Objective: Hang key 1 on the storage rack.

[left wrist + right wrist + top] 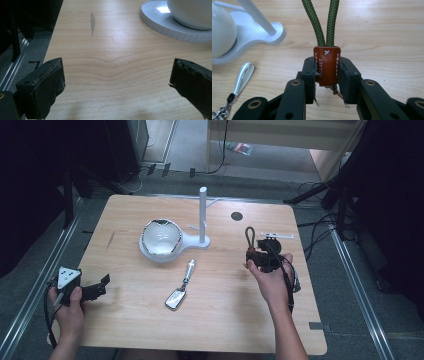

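The right gripper [327,82] pinches the brown leather tab [327,65] of a green cord loop [322,20] tight between its jaws, holding it up over the right side of the wooden table [225,320]. The cord looks soft, light and floppy, so I think the stiff tab is the best spot to grab; the tab's stamped word looks like "HEXAET". The left gripper [117,82] sits low at the near left edge with jaws wide open and empty, and farther off lie a silver key fob [176,298], a white bowl [161,237] and a white stand [203,215].

An olive-green braided cord [322,21] runs into a brown leather tab [327,65] with white stitching; the bowl [161,238] looks white, perhaps silver-rimmed.
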Demonstrator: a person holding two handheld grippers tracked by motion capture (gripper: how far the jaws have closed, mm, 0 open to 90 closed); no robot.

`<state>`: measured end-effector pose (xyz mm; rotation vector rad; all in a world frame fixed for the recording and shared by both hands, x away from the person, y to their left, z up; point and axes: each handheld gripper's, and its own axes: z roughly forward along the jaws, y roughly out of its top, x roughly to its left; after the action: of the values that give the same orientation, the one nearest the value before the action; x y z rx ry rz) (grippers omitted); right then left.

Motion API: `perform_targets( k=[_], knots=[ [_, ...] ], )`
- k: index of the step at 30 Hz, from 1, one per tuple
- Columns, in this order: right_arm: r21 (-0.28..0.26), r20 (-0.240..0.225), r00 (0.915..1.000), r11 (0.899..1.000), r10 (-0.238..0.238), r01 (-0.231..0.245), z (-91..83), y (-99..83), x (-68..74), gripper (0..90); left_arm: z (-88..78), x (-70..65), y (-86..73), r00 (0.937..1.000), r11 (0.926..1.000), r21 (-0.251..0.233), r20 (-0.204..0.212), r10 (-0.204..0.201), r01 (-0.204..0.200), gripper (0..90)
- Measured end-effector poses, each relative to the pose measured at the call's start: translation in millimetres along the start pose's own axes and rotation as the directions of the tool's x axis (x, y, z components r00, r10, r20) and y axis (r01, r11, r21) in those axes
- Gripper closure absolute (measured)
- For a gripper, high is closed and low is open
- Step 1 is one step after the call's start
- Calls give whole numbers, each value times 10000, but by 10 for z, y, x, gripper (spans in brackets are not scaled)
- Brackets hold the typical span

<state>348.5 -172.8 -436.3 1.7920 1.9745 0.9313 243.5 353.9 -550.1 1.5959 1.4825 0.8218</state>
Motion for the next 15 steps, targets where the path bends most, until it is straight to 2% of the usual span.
perform_targets(
  k=[8,11,14,15],
  knots=[
    [-900,-355,9994,9959,-1,-31,-127,73,43,698,2,-5,-1,10000,10000,-18,-35,36,-36,1],
    [-1479,-406,9988,9888,-267,204,-167,86,68,698,2,-8,-1,10000,10000,-13,-31,26,-26,1],
    [-1755,-455,9984,9842,-331,246,-182,93,82,697,2,-5,-1,10000,10000,-15,-33,37,-37,2],
    [-2020,-550,9978,9791,-375,256,-192,103,91,697,2,-10,0,10000,10000,9,-37,20,-20,2]
  ],
)
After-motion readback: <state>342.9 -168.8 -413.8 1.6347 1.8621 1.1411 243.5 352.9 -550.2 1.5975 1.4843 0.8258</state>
